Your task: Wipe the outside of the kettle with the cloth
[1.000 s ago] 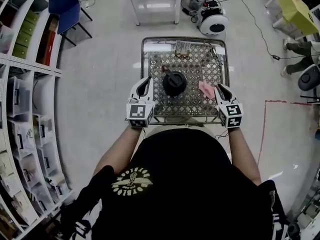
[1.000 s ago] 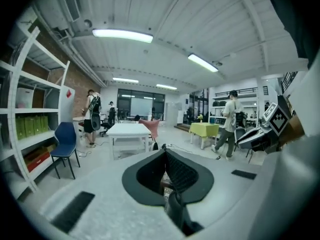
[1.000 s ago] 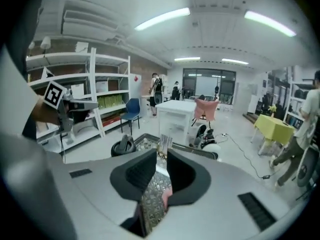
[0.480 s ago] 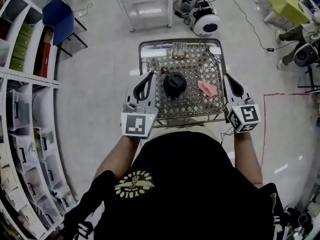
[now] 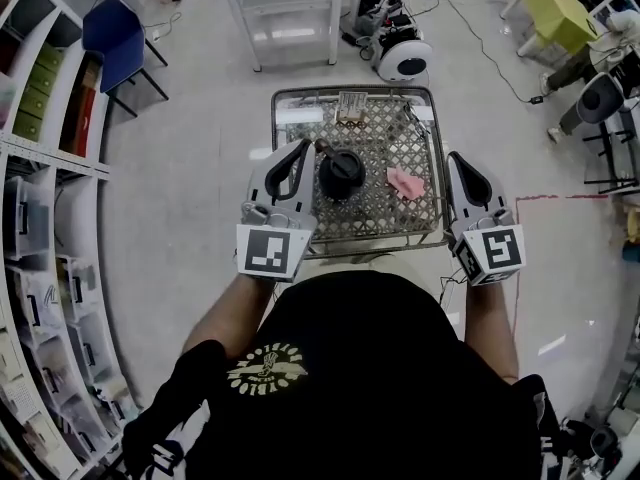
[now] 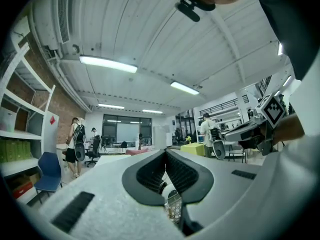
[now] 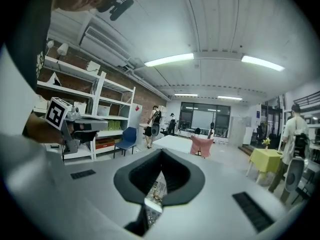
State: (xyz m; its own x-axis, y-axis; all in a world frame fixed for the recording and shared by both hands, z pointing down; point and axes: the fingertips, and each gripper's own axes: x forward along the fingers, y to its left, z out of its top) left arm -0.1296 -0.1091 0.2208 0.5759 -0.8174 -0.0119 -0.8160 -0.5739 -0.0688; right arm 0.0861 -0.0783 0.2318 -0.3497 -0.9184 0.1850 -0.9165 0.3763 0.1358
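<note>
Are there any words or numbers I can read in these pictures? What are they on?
None can be read.
Yellow emblem on the black shirt: lettering too small.
Small card on the wire table: too blurred.
Marker cubes on the left gripper and right gripper: square patterns, no words.

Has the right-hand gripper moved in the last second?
Yes. The right gripper has lifted away from the pink cloth and now sits outside the right edge of the wire-mesh table.
</note>
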